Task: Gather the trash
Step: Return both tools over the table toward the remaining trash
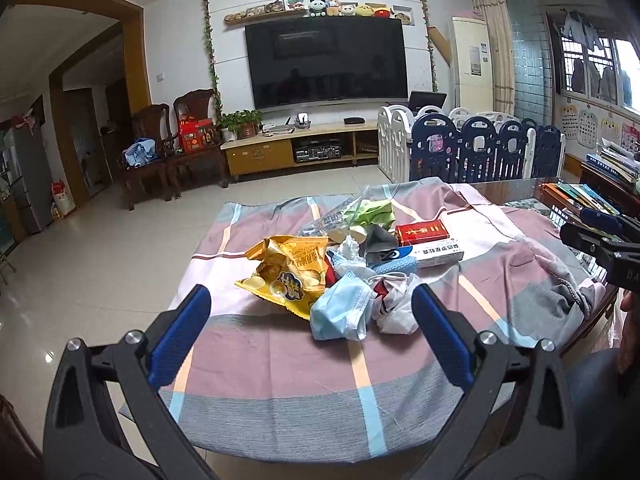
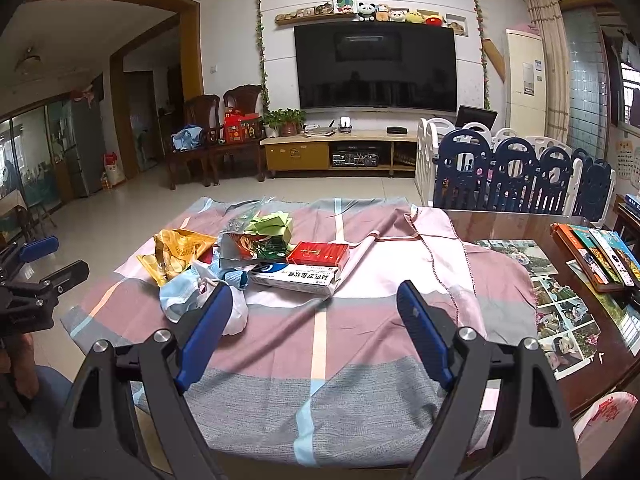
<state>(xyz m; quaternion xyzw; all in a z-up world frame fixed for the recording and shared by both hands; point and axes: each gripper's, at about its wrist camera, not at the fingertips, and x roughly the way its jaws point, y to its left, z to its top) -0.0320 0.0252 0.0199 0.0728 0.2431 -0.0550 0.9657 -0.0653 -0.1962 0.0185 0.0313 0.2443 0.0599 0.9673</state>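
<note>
Your left gripper (image 1: 312, 316): jaws wide apart, empty, aimed straight at the trash heap (image 1: 348, 268), which lies just ahead on the checked cloth (image 1: 280, 380). Heap, left to right: yellow snack bag (image 1: 284, 272), blue face mask (image 1: 340, 312), white toothpaste box (image 2: 296, 276) lying crosswise, red box (image 2: 323, 255). Your right gripper (image 2: 314, 312): equally wide, empty, with the heap ahead and to its left. Left hand nearer. Nothing blocks the approach.
</note>
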